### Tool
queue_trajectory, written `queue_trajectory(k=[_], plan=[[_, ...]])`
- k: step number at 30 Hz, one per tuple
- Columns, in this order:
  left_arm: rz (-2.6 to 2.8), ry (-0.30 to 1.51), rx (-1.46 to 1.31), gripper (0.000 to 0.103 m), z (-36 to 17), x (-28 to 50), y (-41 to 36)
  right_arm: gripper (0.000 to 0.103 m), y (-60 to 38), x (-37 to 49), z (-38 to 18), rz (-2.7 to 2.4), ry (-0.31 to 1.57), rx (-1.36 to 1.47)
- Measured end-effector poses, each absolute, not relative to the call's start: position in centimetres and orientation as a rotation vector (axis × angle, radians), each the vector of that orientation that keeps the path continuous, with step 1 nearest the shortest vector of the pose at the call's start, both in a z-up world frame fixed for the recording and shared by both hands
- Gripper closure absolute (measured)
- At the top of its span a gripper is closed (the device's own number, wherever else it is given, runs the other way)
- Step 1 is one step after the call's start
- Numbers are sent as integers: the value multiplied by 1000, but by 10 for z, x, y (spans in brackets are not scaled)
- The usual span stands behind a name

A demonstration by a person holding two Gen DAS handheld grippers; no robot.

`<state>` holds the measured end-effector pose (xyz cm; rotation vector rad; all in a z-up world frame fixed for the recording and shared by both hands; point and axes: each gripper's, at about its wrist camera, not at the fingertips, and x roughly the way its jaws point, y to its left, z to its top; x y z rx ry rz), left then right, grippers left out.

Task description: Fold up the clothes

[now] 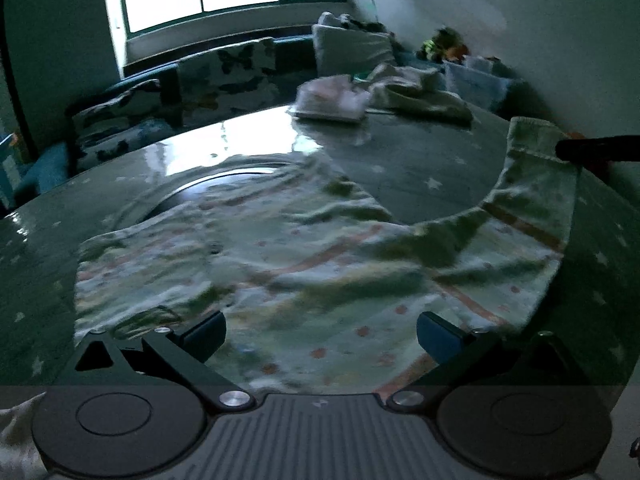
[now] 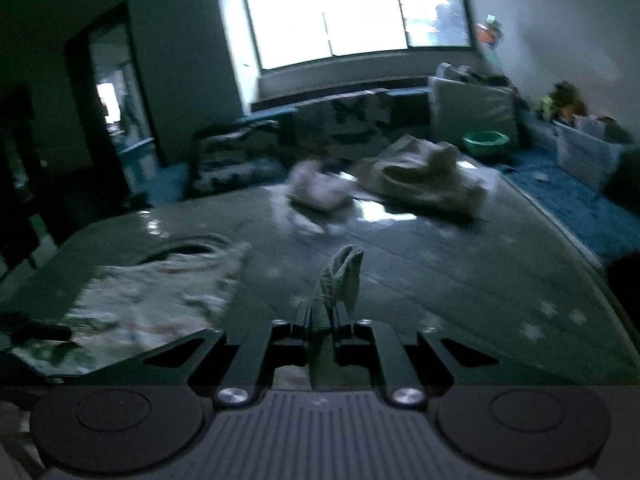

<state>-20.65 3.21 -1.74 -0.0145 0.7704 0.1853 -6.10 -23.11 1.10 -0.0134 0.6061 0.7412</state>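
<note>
1. The right gripper [image 2: 321,320] had its jaws drawn almost together, pinching the ribbed cuff of a sleeve [image 2: 340,280] of the patterned garment; the cloth stood up in a small fold above the pads, clear of the table.
2. The left gripper [image 1: 320,334] hovered with its blue-padded fingers [image 1: 204,334] spread wide apart and nothing between them. The garment lay just under and ahead of it, not gripped.
3. The patterned garment [image 1: 280,264], pale with orange dots and stripes, was spread rumpled over the near part of the table [image 1: 400,160]. Its sleeve [image 1: 536,184] curved away to the right and rose at the end, where the dark tip of the right gripper [image 1: 592,150] met it.
4. The table wore a greenish cover printed with small white stars, glossy enough to throw back the window light. A dark round shape [image 1: 224,184] showed through the cover beside the garment's far-left edge; what it was I could not tell.
5. Farther on, near the table's far edge, sat a small folded pinkish-white pile [image 2: 320,190], and to its right a looser heap of beige clothes [image 2: 420,176]; the two lay near each other.
6. Beyond the table ran a sofa with patterned cushions [image 2: 340,120], a grey pillow [image 2: 472,108] and a green bowl [image 2: 485,142].
7. Behind it all a bright window [image 2: 352,12] lit the dim room, with a doorway [image 2: 116,96] at the left.
</note>
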Motion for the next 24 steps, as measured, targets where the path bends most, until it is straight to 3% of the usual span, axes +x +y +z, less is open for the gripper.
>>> queue_trajectory(k=[13, 24], plan=[[314, 690, -132, 0, -7, -248, 96, 95, -126, -111, 54, 1014, 555, -114], [382, 631, -200, 0, -5, -287, 135, 95, -42, -165, 57, 1203, 555, -243]])
